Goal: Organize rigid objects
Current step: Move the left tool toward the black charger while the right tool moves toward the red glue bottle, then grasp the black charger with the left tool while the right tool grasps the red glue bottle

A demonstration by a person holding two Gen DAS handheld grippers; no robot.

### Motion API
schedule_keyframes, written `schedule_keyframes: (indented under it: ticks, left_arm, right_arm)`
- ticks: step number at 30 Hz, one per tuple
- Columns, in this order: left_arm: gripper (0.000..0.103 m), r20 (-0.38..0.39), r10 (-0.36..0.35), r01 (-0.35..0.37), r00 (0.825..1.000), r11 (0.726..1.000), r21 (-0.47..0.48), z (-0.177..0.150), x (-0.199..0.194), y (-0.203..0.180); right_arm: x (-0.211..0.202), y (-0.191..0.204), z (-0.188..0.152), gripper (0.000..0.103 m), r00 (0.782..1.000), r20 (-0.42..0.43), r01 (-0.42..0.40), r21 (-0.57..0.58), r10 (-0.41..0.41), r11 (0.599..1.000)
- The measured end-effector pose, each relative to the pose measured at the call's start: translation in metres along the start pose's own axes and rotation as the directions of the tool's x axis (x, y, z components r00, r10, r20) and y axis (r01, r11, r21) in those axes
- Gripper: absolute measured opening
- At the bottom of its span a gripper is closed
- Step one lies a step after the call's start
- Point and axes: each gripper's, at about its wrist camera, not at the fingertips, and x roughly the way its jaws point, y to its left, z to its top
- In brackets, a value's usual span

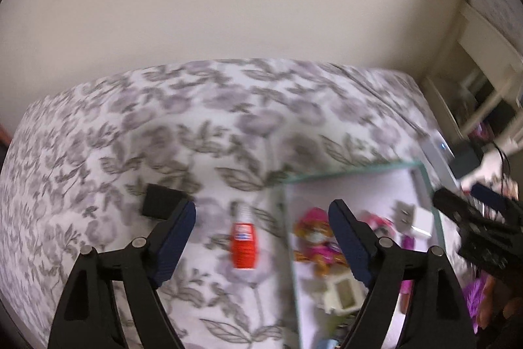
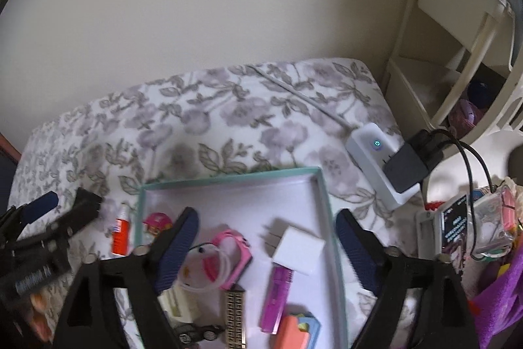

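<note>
Soft printed cloth under hard, mostly plastic things

The bedspread (image 2: 228, 120) is matt floral cloth; the tray (image 2: 322, 201), centre frame, looks like smooth card with a teal rim. The white charger block (image 2: 299, 246) and power strip (image 2: 369, 146) are smooth plastic, the orange bottle (image 1: 243, 246) glossy. The blue pads (image 2: 178, 246) on matt black fingers look ribbed.

light's soft and kinda dim in both views, no glare or hard highlights. left wrist view is smeared with motion blur: the floral grey-and-white bedspread (image 1: 183, 133) and small red plastic bottle (image 1: 243, 242) are mushy. right wrist view is sharper, the white power strip with a glowing blue button (image 2: 376, 149) is crisp, though the shallow teal-rimmed white box (image 2: 322, 185) softens toward the bottom. faint shadows only. heavy fisheye bending, black vignette in the corners.
</note>
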Motion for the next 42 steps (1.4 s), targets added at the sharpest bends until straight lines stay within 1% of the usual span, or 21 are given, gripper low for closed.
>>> schedule_keyframes:
  ticks: [3, 5, 6, 8, 9, 10, 14, 18, 20, 22, 25, 32, 37, 39, 41, 42]
  left_arm:
    - [0.084, -0.004, 0.020, -0.021, 1.000, 0.997, -0.072, 0.006, 0.002, 0.029]
    - [0.084, -0.010, 0.039, -0.040, 0.999, 0.990, -0.133, 0.009, 0.003, 0.052]
    - [0.085, -0.012, 0.044, -0.046, 0.999, 0.988, -0.149, 0.009, 0.004, 0.058]
    - [0.089, -0.017, 0.060, -0.062, 0.998, 0.980, -0.191, 0.011, 0.005, 0.078]
    - [0.096, -0.019, 0.072, -0.075, 0.997, 0.975, -0.211, 0.011, 0.005, 0.088]
    - [0.096, -0.018, 0.086, -0.087, 0.996, 0.969, -0.229, 0.012, 0.006, 0.097]
    - [0.096, -0.027, 0.112, -0.115, 0.993, 0.953, -0.282, 0.013, 0.007, 0.127]
    - [0.096, -0.041, 0.118, -0.125, 0.992, 0.939, -0.321, 0.010, 0.010, 0.150]
    - [0.096, -0.047, 0.116, -0.125, 0.992, 0.935, -0.331, 0.008, 0.013, 0.157]
    - [0.096, -0.058, 0.106, -0.120, 0.993, 0.936, -0.330, 0.006, 0.018, 0.162]
    - [0.096, -0.075, 0.089, -0.109, 0.993, 0.941, -0.320, 0.005, 0.028, 0.162]
    - [0.096, -0.103, 0.036, -0.062, 0.994, 0.963, -0.262, 0.004, 0.055, 0.145]
    - [0.096, -0.097, 0.028, -0.047, 0.995, 0.979, -0.197, 0.004, 0.072, 0.125]
    - [0.096, -0.099, 0.039, -0.056, 0.994, 0.983, -0.172, 0.003, 0.078, 0.120]
    - [0.092, -0.098, 0.056, -0.070, 0.994, 0.987, -0.147, 0.002, 0.083, 0.115]
    - [0.086, -0.097, 0.059, -0.073, 0.993, 0.987, -0.142, 0.001, 0.084, 0.114]
  right_arm:
    - [0.000, 0.014, 0.000, 0.095, 1.000, 0.008, -0.016, -0.021, 0.016, 1.000]
    - [0.002, 0.025, 0.000, 0.097, 0.999, 0.013, -0.029, -0.038, 0.030, 0.999]
    - [0.002, 0.032, 0.000, 0.098, 0.999, 0.018, -0.035, -0.046, 0.036, 0.998]
    - [0.002, 0.042, 0.000, 0.098, 0.998, 0.028, -0.049, -0.063, 0.051, 0.997]
    - [0.002, 0.049, 0.000, 0.098, 0.997, 0.037, -0.060, -0.077, 0.063, 0.995]
    - [0.002, 0.057, 0.000, 0.098, 0.996, 0.042, -0.072, -0.093, 0.076, 0.993]
    - [0.006, 0.088, -0.006, 0.098, 0.993, 0.041, -0.105, -0.141, 0.112, 0.984]
    - [0.016, 0.124, -0.016, 0.098, 0.988, 0.028, -0.143, -0.224, 0.153, 0.964]
    - [0.023, 0.140, -0.022, 0.098, 0.987, 0.010, -0.151, -0.274, 0.160, 0.950]
    - [0.034, 0.153, -0.027, 0.098, 0.989, -0.008, -0.142, -0.319, 0.147, 0.937]
    - [0.046, 0.160, -0.031, 0.098, 0.990, -0.027, -0.138, -0.336, 0.138, 0.932]
    - [0.064, 0.163, -0.033, 0.098, 0.989, -0.050, -0.145, -0.320, 0.136, 0.936]
    - [0.071, 0.163, -0.034, 0.098, 0.986, -0.062, -0.166, -0.305, 0.154, 0.938]
    - [0.073, 0.163, -0.035, 0.098, 0.985, -0.064, -0.171, -0.298, 0.160, 0.939]
    - [0.074, 0.162, -0.035, 0.098, 0.984, -0.066, -0.180, -0.292, 0.168, 0.939]
    - [0.074, 0.162, -0.036, 0.098, 0.983, -0.067, -0.184, -0.288, 0.172, 0.940]
